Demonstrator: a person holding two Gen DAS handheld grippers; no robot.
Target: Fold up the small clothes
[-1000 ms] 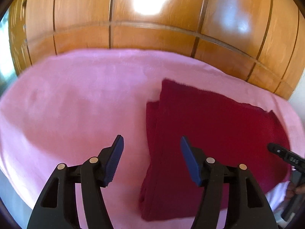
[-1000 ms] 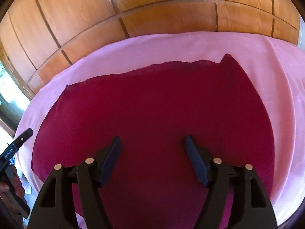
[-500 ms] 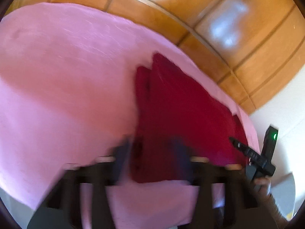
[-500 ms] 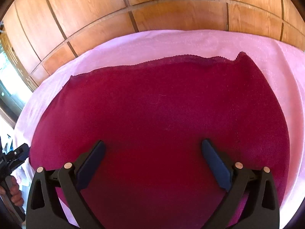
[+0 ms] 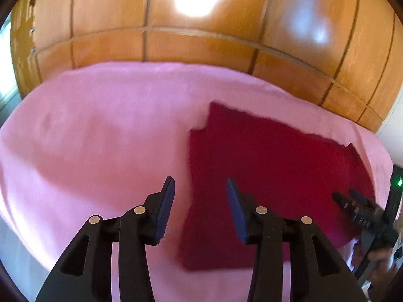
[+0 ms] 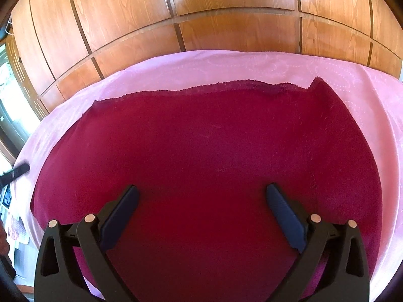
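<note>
Over the dark red cloth (image 6: 206, 151) I held my right gripper (image 6: 201, 198), its fingers (image 6: 121, 209) spread as wide as they go, nothing between them but the fabric lying flat well below. That cloth was my one landmark: it lay folded on the pink sheet (image 5: 100, 130), and from my right side it ran long from left to right, its far scalloped hem toward the wooden wall panels (image 6: 226, 5) and its near edge out of sight under my right gripper.

My left gripper (image 5: 200, 196) hung beside the cloth's left edge, straddling it: one finger (image 5: 166, 201) stood above bare pink sheet, the other above the red fabric. Its jaws were at a middling gap and opening, with nothing pinched between them and no pad pressing on the cloth. In that view a lower layer of the cloth peeked out past the top layer at the far left corner, so the layers were not squared up there.

I judged that the coming move turned on this left edge. My left hand was the nearer one to it, the cloth stretching away to its right toward my other gripper (image 5: 352, 201), which showed blurred over the cloth's right end.
</note>
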